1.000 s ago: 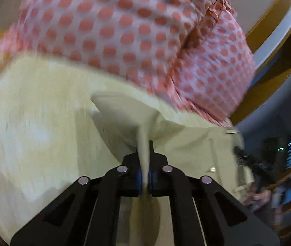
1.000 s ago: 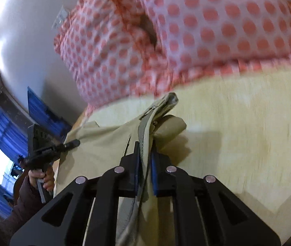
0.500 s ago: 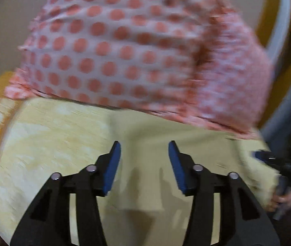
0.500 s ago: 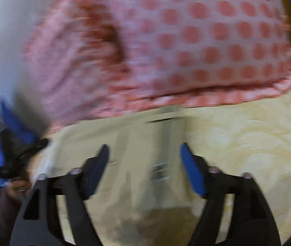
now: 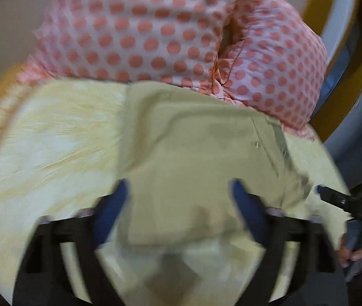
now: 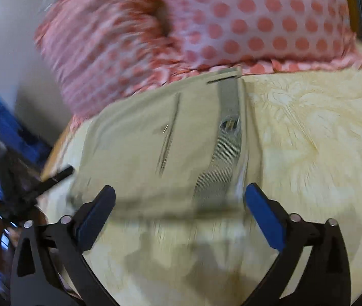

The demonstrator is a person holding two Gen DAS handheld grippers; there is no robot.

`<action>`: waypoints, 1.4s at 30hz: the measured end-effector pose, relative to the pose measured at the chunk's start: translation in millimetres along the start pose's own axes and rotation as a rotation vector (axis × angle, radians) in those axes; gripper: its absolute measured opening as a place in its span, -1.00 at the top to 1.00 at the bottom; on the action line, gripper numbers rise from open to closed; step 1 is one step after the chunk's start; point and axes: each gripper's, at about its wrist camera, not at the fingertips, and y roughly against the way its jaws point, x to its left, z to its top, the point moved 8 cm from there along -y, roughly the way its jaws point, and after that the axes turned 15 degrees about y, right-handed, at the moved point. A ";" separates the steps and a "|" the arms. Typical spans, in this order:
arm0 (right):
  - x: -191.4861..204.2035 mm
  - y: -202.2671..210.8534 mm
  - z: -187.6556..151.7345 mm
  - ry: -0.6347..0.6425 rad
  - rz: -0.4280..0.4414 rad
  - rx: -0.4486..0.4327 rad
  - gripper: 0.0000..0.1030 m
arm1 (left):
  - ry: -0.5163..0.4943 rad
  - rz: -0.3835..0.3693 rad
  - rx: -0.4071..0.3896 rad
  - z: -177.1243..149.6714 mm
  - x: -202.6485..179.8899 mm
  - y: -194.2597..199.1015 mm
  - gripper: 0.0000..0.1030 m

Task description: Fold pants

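The khaki pants (image 5: 193, 158) lie folded flat on the pale yellow bedspread (image 5: 53, 140), their far edge against the pillows. My left gripper (image 5: 181, 199) is open and empty, its blue pads either side of the near part of the fold. In the right wrist view the pants (image 6: 160, 153) show a grey waistband strip (image 6: 221, 148) and a pocket slit. My right gripper (image 6: 179, 199) is open and empty just short of the near edge of the pants.
Two pink pillows with red dots (image 5: 155, 33) (image 6: 244, 20) lean at the head of the bed behind the pants. The other gripper and the hand holding it show at the frame edge (image 5: 354, 209) (image 6: 28, 186). Bare bedspread (image 6: 308, 153) lies right of the pants.
Both grippers were shut on pinched folds of the pants a second ago. They have opened, let the cloth drop flat and pulled back a little.
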 end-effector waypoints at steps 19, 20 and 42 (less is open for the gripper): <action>60.1 -0.3 -83.3 0.149 -0.354 -0.058 -0.97 | -0.124 0.181 -0.123 -115.2 24.5 35.1 -0.97; 60.3 -0.3 -83.4 0.152 -0.352 -0.059 -0.97 | -0.121 0.185 -0.132 -115.5 24.2 35.3 -0.97; 60.0 -0.5 -82.7 0.160 -0.346 -0.061 -0.97 | -0.105 0.201 -0.155 -117.3 23.1 37.0 -0.97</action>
